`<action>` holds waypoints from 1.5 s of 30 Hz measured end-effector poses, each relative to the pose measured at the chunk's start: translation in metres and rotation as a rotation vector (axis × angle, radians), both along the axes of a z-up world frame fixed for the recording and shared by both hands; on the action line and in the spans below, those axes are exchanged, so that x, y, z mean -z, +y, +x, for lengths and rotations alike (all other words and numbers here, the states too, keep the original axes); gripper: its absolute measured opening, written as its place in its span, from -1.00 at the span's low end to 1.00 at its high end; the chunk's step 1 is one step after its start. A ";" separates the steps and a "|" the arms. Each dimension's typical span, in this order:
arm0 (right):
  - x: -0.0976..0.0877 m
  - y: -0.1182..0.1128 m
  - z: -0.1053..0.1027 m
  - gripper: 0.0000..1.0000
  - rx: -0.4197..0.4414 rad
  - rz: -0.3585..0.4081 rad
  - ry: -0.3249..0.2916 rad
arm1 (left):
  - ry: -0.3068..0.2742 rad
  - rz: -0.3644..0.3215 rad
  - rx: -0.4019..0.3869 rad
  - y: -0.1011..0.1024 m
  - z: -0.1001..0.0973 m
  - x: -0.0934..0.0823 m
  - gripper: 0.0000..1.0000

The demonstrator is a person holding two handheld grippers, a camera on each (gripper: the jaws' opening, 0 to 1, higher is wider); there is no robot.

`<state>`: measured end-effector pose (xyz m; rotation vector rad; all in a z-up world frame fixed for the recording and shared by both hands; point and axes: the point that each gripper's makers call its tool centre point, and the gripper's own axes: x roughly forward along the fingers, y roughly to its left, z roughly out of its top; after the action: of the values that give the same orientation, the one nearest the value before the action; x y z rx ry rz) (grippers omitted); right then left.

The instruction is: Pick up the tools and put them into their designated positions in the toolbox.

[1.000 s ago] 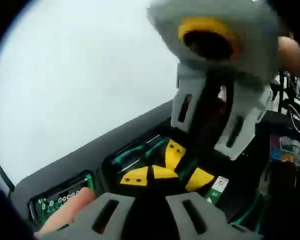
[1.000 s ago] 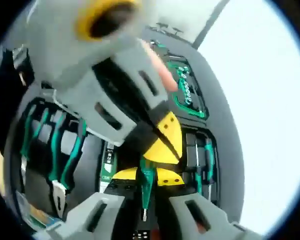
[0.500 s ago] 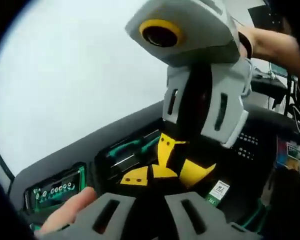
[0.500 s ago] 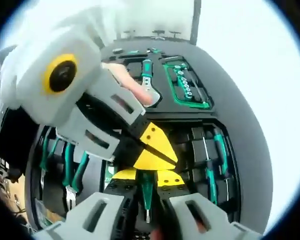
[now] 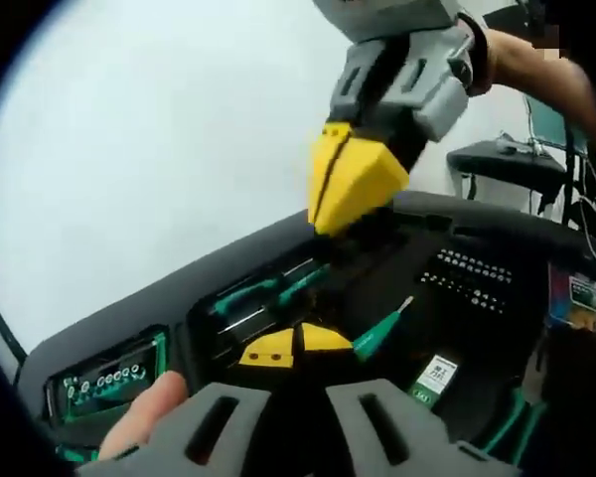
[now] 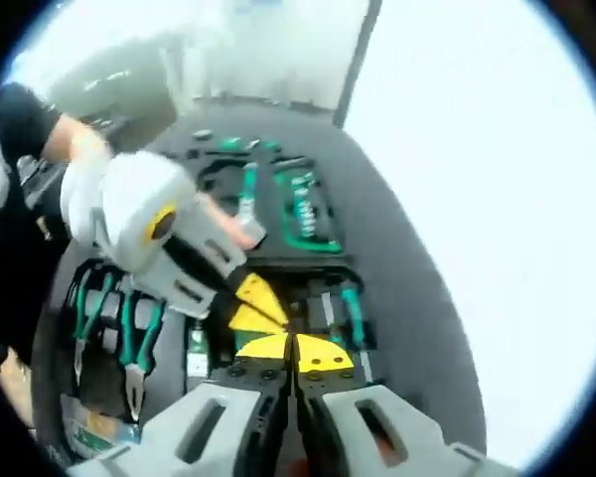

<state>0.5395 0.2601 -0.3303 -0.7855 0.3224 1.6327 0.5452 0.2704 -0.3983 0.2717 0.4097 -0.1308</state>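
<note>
The black toolbox lies open on a white table. My left gripper has its yellow tips together low over the foam. A green screwdriver sticks out sideways from them, its metal tip pointing up and right. My right gripper hangs above the box, yellow tips shut together with nothing in them. In the right gripper view the right gripper is shut and bare. The left gripper reaches in from the left just beyond it, over the toolbox. There the screwdriver is hidden.
Green-handled screwdrivers fill slots beyond the left tips. A socket strip sits at the lower left, bit holes at the right. Pliers lie in the left tray half and sockets farther off. A finger rests beside the left jaw.
The right gripper held the green screwdriver between its jaws. It has let go and risen away from the box. The screwdriver now stays at the left gripper's tips.
</note>
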 end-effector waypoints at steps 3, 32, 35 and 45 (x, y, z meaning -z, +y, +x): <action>-0.003 0.004 0.005 -1.00 0.033 0.034 -0.010 | -0.014 0.002 0.000 0.002 0.001 0.001 -1.00; 0.045 0.033 -0.031 -1.00 0.033 0.004 -0.120 | -0.004 -0.098 -0.009 0.005 -0.012 0.000 -1.00; 0.047 0.028 -0.034 -1.00 0.079 -0.026 -0.065 | -0.014 -0.091 -0.003 0.005 -0.015 0.001 -1.00; 0.054 0.028 -0.028 -1.00 0.112 -0.039 -0.318 | -0.001 -0.088 -0.021 0.008 -0.014 0.004 -1.00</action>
<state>0.5118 0.2880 -0.3843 -1.0225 0.1684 1.3749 0.5311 0.2789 -0.4027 0.1809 0.4042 -0.1280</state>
